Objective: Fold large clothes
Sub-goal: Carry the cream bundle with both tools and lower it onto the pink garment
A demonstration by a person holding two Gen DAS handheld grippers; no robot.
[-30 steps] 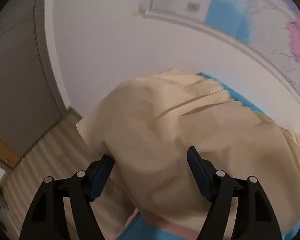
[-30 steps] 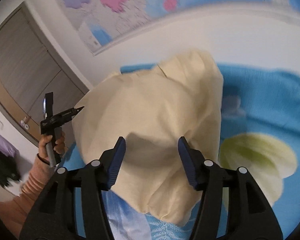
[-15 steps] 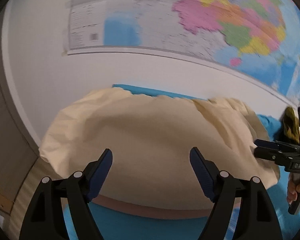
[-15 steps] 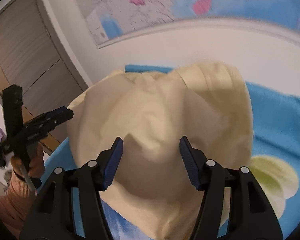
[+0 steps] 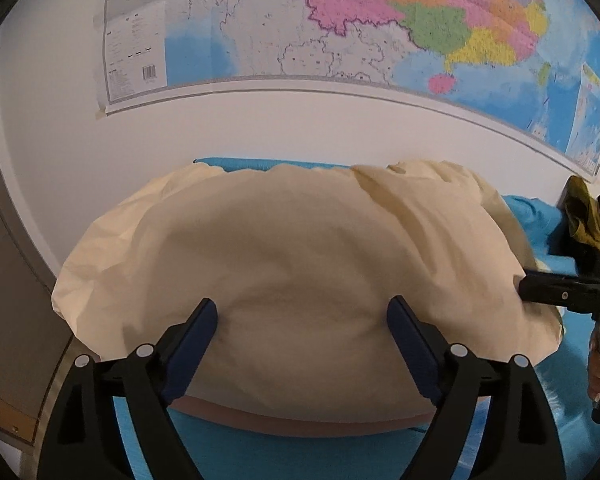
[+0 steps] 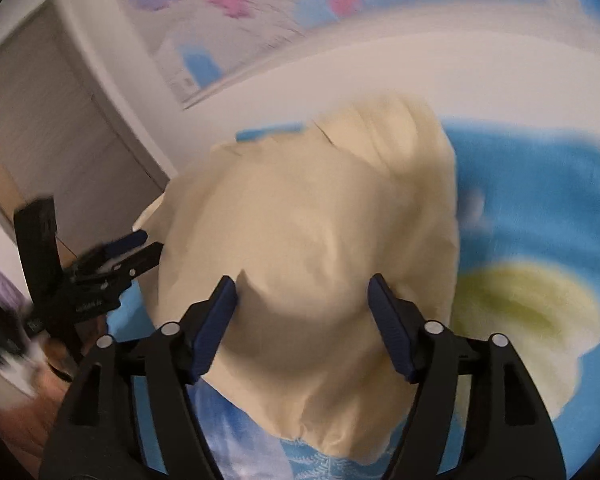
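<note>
Left wrist view: left gripper (image 5: 302, 320) spread wide, holding nothing, over cream garment (image 5: 292, 264) heaped on blue bedspread (image 5: 536, 216) below wall map (image 5: 340, 24).

Right wrist view: right gripper (image 6: 303, 300) spread wide, empty, above same garment (image 6: 320, 248); door (image 6: 40, 128) left of garment, blurred.

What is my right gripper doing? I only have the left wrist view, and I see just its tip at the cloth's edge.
Observer: The right gripper is open, jaws wide apart over a hump in the cloth, gripping nothing.
Operator: Is the cloth flat on that side?
Observer: No, it is bunched, and its near edge lies on the blue sheet.
Operator: Anything beside it?
Observer: A yellow-green flower print on the sheet, right of the cloth.
</note>
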